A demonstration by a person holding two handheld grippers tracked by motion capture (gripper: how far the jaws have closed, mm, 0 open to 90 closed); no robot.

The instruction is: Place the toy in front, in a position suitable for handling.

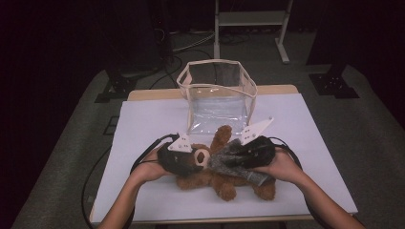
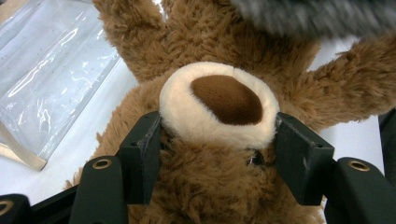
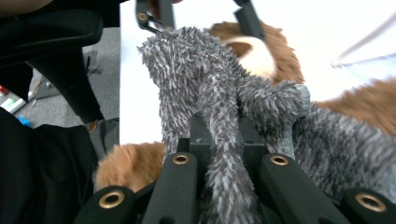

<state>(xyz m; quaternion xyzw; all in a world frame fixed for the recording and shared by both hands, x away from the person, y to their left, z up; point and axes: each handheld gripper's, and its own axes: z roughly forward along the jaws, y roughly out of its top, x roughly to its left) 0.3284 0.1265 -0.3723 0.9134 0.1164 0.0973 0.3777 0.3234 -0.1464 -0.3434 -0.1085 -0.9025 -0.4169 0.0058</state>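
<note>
A brown teddy bear (image 1: 210,174) lies on its back mid-table on the white sheet (image 1: 143,124), the left gripper (image 2: 219,140) with jaws pressed to either side of its cream muzzle (image 2: 219,105). The right gripper (image 3: 224,140) pinches a grey fuzzy scarf (image 3: 201,84) shut, apparently mid-dressing; next the scarf likely needs drawing round the neck. The clear bag (image 1: 217,95) stands just behind, with open sheet to both sides.
</note>
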